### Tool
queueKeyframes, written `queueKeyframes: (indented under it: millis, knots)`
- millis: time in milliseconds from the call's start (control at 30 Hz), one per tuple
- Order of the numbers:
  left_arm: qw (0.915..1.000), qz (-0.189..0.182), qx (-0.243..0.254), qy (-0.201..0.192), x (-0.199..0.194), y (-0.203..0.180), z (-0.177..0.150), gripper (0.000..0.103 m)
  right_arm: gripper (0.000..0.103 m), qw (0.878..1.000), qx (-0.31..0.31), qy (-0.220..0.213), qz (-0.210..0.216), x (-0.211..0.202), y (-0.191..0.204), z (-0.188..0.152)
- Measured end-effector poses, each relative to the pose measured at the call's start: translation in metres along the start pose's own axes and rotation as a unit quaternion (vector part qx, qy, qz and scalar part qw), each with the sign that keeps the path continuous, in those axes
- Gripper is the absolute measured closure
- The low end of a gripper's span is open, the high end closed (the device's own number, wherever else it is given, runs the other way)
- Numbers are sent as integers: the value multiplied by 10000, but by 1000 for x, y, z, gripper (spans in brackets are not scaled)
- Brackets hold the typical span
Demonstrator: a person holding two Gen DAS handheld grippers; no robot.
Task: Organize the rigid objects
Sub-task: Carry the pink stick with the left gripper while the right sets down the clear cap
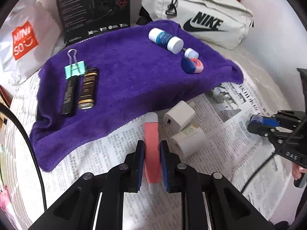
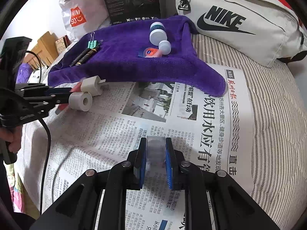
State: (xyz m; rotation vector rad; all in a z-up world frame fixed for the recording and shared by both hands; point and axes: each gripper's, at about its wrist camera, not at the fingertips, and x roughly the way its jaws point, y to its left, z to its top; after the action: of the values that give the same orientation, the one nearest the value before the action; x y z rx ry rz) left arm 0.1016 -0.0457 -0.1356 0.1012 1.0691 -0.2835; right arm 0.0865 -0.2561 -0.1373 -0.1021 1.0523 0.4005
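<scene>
- We have the left gripper [image 1: 151,153] clamped on a pink tube [image 1: 152,143], the right gripper [image 2: 155,159] on a clear cylinder [image 2: 155,149].
- Next, we judge, both go onto the purple towel [image 1: 124,72].

Left gripper [image 1: 152,151] clamped on pink tube [image 1: 152,149] above newspaper [image 1: 119,143], beside two white adapters [image 1: 182,128], purple towel [image 1: 124,72] beyond

A towel [image 1: 119,76] lies on the newspaper [image 2: 119,134], with a boxed package [image 1: 94,9] and a shoulder bag [image 1: 197,13] behind it. On the towel, a binder clip [image 1: 73,71] and two tubes [image 1: 80,92] sit to the left, while a bottle [image 1: 166,40], a small cap [image 1: 191,53] and a little tin [image 1: 191,65] sit to the right. Before the towel, on the newspaper, a charger plug [image 1: 179,117] lies just behind a tape roll [image 1: 189,141].
</scene>
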Motion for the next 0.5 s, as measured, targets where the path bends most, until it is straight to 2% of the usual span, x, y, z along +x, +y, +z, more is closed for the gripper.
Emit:
queueKeyframes:
  millis: [200,333,500]
  knots:
    - [9998,10,-137,-126,-25,16,-8,87,85,9996,-184,-60,219,-10,15,14]
    - [9991,179,-238,-304,-41,29,-10,87,85,9990,-323,-99,301,-15,29,26]
    - [9981,145,-436,-407,-56,52,-8,87,85,9979,-414,-155,464,-19,41,44]
